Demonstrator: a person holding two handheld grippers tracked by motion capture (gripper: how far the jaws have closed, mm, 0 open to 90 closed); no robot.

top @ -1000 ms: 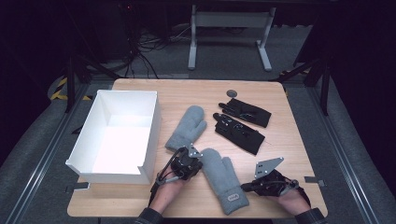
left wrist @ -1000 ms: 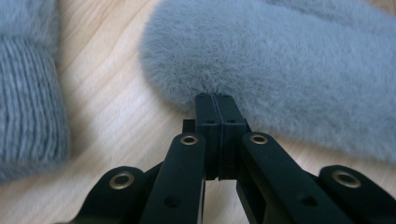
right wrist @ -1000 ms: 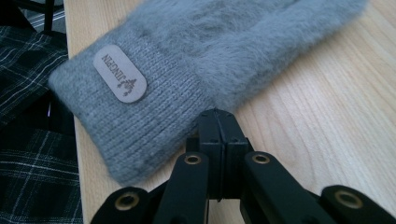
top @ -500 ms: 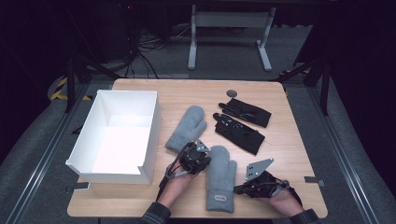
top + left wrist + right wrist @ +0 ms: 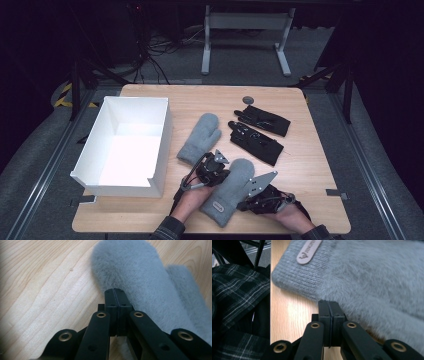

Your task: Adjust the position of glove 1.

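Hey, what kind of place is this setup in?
Probably a lab or recording workspace, not a home: a lone wooden table stands on dark flooring with metal rails alongside, loose cables on the floor behind it, and a metal stand in an otherwise blacked-out room.

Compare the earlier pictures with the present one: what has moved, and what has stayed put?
The near grey mitten, pinched by the left claw and right claw, has swung round: its cuff went from the right toward the person's left, its tip now pointing up-right. The far grey mitten, black gloves and white box stayed put.
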